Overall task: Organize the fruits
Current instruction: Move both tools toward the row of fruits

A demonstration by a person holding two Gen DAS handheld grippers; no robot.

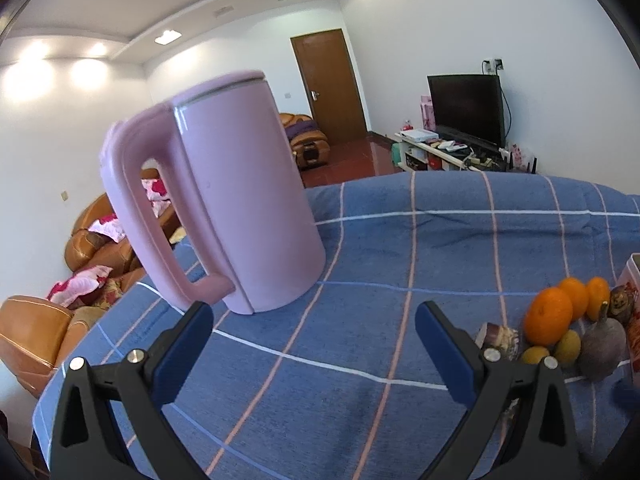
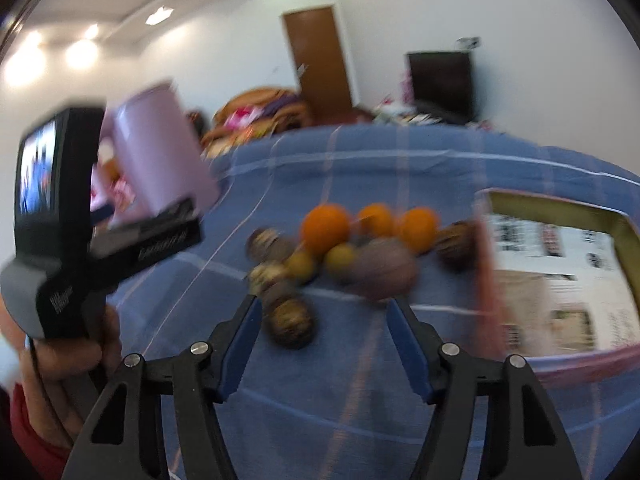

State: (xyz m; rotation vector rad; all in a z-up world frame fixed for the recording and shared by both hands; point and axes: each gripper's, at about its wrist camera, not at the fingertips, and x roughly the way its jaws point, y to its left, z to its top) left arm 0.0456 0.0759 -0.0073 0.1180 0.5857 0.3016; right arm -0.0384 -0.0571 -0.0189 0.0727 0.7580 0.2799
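Note:
A heap of fruit lies on the blue checked cloth [image 1: 360,360]: three oranges [image 2: 325,226], two small yellow-green fruits [image 2: 340,258], a large dull purple fruit [image 2: 384,268] and several brown mottled ones [image 2: 290,322]. My right gripper [image 2: 324,304] hangs open just in front of the heap, with no fruit pressed between its pads. The picture is blurred. In the left wrist view the same heap, with its oranges [image 1: 548,316] and purple fruit [image 1: 602,344], sits at the far right. My left gripper [image 1: 314,312] is open and empty, pointing at the pink kettle [image 1: 240,200].
An open box [image 2: 560,208] with a gold rim and printed paper lining stands right of the heap. The pink kettle [image 2: 160,148] stands at the table's left. A hand [image 2: 68,360] holds the left tool's body [image 2: 60,240]. Sofas, a door and a TV lie beyond.

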